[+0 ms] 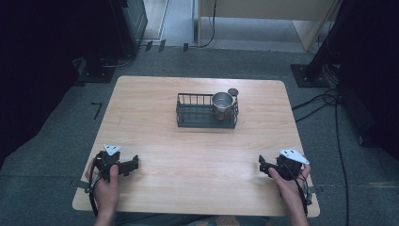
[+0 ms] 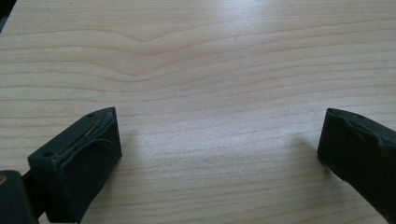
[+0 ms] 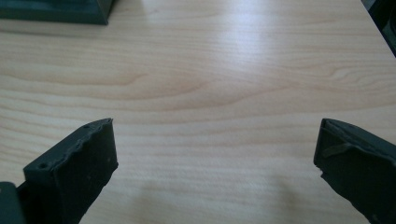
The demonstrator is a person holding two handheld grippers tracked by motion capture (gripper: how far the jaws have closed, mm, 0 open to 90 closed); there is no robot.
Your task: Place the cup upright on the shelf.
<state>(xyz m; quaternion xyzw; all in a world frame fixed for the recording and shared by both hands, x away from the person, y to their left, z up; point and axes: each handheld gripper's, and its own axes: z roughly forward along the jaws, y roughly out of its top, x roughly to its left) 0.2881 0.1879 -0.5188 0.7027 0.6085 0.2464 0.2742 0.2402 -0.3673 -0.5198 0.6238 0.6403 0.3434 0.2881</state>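
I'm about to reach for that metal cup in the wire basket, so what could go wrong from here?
The metal cup stands in the right end of the wire basket, so tongs closing on it may catch the basket's wires. The basket looks light and may slide or lift with the cup. A small round dark object just behind the basket could get knocked. Both the left tongs and right tongs are open, far away.

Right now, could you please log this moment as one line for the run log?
left gripper: open, empty | right gripper: open, empty | metal cup: upright in wire basket, right end | table: both near front edge
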